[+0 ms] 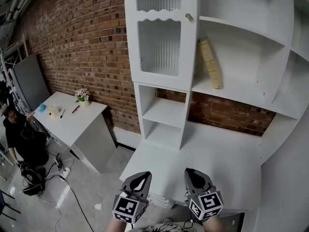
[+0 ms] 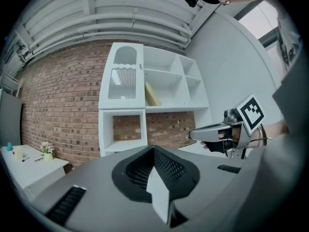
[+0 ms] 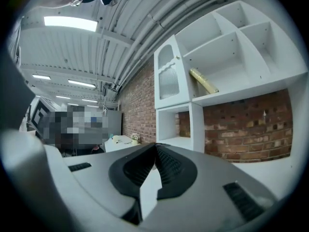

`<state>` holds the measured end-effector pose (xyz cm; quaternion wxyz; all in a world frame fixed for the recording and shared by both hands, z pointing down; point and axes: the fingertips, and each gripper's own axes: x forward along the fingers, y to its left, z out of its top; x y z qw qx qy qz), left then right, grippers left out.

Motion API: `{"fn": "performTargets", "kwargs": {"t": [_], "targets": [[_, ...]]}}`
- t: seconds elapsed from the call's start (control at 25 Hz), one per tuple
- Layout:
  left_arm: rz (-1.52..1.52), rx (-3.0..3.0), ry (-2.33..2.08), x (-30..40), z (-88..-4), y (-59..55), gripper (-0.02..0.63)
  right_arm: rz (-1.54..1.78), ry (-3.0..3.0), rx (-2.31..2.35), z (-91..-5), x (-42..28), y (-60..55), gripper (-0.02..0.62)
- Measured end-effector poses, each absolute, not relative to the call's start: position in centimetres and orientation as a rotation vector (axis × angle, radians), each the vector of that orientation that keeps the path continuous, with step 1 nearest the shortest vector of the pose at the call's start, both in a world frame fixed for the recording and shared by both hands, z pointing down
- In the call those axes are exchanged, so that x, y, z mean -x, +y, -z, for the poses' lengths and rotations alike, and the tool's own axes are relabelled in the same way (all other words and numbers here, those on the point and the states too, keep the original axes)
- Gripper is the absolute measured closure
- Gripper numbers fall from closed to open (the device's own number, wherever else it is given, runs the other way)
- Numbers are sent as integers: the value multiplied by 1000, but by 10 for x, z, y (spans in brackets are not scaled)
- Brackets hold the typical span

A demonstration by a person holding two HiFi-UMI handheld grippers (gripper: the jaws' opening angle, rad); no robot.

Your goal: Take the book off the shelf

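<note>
A pale yellow book (image 1: 211,63) leans alone against the left wall of an open compartment in the white shelf unit (image 1: 241,93); it also shows as the book (image 2: 151,94) and the book (image 3: 203,81) in the gripper views. My left gripper (image 1: 140,179) and right gripper (image 1: 192,174) hover side by side low over the white desk top (image 1: 212,153), far below the book. Both have their jaws shut with nothing between them. From the left gripper view the right gripper (image 2: 193,135) is seen at the right, held by a hand.
A cabinet door with ribbed glass (image 1: 159,37) closes the shelf's left column, with two open cubbies (image 1: 164,115) under it. At the left stands a small white table (image 1: 72,120) with a flower pot (image 1: 82,96). A person (image 1: 19,134) sits beyond it; cables lie on the floor.
</note>
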<state>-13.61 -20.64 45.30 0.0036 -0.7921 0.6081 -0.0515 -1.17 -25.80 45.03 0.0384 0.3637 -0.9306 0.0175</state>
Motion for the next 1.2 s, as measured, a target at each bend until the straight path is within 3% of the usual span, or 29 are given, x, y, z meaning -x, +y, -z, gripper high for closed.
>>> {"fn": "performTargets", "kwargs": {"t": [0.52,1.04,1.16,1.2], "targets": [[117,2707,1590,128,-438,-354,594,5,-2726,-1444,-424,-5,-380,588],[-15,2752,1278,156,-381,-421,594,247,-2597,-1801,-316,5,-454,589],[0,2743,1258,160,-374,-427,594,414,-2566,-1889,-270,0,-474,529],[0,2749,1256,161,-374,-429,594,462,-2551,-1899,-255,0,-483,480]]}}
